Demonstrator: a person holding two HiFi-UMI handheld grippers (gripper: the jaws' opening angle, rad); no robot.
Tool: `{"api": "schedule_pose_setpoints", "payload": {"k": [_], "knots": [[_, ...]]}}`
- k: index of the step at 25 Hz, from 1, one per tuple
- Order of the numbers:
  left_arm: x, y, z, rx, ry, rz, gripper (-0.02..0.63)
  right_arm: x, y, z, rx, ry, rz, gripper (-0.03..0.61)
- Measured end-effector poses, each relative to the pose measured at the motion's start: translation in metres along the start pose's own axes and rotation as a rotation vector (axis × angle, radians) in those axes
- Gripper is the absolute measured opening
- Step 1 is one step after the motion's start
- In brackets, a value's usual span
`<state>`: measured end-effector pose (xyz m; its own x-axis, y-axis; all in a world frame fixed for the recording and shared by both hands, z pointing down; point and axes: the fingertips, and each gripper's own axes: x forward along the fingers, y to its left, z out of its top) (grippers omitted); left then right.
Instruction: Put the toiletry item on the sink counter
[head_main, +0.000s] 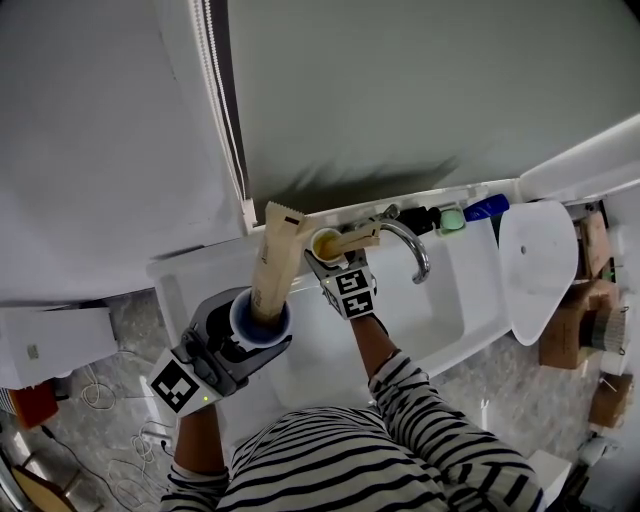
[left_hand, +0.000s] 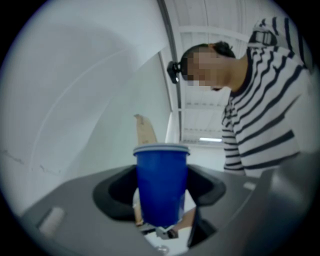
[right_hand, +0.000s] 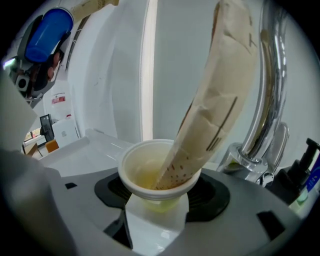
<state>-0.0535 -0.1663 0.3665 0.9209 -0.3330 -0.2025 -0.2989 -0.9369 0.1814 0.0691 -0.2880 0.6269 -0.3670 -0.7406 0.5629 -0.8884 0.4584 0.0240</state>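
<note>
Now | left gripper (head_main: 252, 333) clamped on blue cup (left_hand: 161, 182) | right gripper (right_hand: 159, 192) clamped on cream cup (right_hand: 137, 172) holding tan packet (right_hand: 215, 100), print unreadable

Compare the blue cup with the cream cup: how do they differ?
The blue cup is dark blue with a pale rim; the cream cup is pale yellow-white. The blue cup's packet stands nearly upright; the cream cup's packet leans toward the faucet. Both hold one packet, each clamped: blue in the left gripper, cream in the right gripper.
</note>
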Motion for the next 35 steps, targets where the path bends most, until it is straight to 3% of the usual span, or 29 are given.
{"api": "schedule_pose_setpoints", "payload": {"k": [20, 35], "knots": [[0.001, -0.002, -0.001, -0.003, 0.002, 0.015, 0.293, 0.012, 0.000, -0.013, -0.056, 0.021, 0.046, 0.295], [0.001, 0.000, -0.004, -0.005, 0.002, 0.030, 0.293, -0.001, 0.006, -0.033, 0.031, 0.053, 0.103, 0.321]]}}
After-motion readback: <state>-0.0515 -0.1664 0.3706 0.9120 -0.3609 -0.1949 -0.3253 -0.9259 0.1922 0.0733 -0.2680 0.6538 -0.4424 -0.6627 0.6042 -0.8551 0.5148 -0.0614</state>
